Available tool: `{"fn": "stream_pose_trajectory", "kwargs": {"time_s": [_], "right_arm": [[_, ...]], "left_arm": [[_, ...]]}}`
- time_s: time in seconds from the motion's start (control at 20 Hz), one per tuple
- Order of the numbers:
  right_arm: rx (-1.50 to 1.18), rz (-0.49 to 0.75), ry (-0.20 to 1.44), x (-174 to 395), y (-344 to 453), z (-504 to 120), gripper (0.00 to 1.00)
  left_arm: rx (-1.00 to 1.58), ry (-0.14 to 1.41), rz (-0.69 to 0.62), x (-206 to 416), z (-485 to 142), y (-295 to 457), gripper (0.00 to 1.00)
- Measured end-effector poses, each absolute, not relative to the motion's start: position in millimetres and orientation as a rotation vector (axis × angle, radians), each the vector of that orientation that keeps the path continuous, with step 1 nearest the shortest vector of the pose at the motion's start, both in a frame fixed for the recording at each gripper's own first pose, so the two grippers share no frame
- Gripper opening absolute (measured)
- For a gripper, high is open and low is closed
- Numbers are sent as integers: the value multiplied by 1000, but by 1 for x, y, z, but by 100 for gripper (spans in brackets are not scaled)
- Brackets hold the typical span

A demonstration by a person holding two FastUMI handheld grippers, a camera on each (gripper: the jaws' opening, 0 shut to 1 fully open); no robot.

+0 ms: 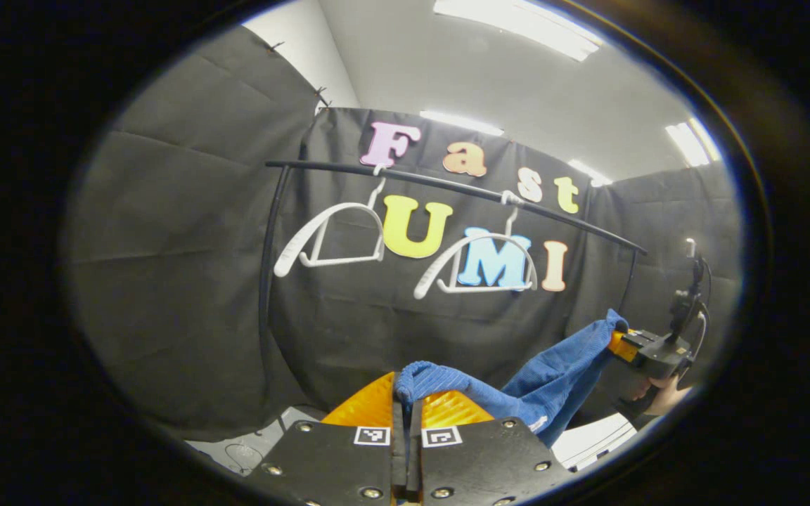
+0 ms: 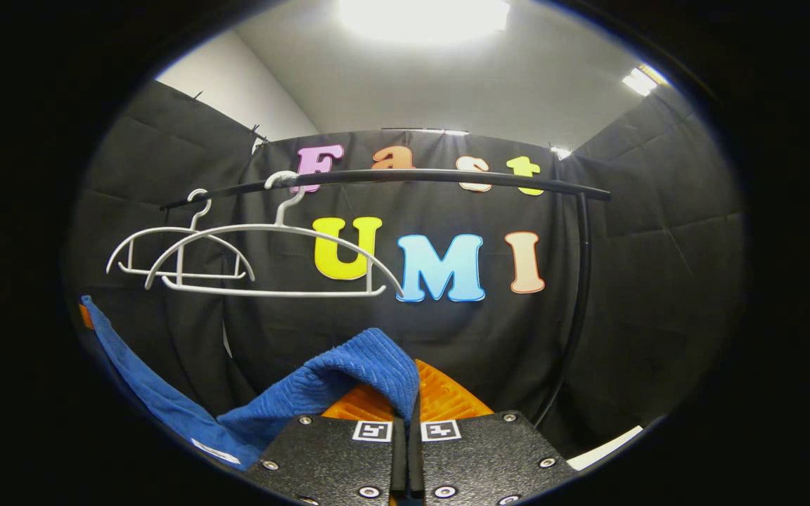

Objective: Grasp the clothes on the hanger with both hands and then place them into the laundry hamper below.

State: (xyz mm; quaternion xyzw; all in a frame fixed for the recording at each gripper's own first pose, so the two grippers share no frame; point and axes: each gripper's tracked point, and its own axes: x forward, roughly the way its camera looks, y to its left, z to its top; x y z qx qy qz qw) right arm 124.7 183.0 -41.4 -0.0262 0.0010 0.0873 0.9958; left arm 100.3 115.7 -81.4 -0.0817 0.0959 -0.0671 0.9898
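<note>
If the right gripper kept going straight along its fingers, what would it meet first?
Likely the black cloth wall beyond the right gripper, which is shut on the blue garment; the white hangers hang higher, though depth is unclear.

We could not see where the blue cloth point(image 2: 166, 407) ended: its lower fold ran off the right gripper view's edge. In the left gripper view the hand point(image 1: 661, 393) holding the right tool point(image 1: 623, 344) was cut off, and the cloth covered that tool's fingertips.

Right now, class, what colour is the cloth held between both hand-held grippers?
Blue cloth, clearest in the right gripper view.
</note>
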Motion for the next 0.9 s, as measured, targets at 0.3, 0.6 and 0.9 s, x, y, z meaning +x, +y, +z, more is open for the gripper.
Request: {"fn": "stream_pose_trajectory", "kwargs": {"time_s": [0.3, 0.6, 0.9], "right_arm": [[-69, 226, 106, 67, 208, -78, 1], [-19, 262, 238, 41, 216, -120, 1], [18, 271, 409, 30, 206, -186, 1]], "left_arm": [[-155, 256, -232, 81, -115, 77, 1], [-146, 315, -228, 72, -147, 52, 2], [-87, 388, -191, 70, -208, 45, 2]]}}
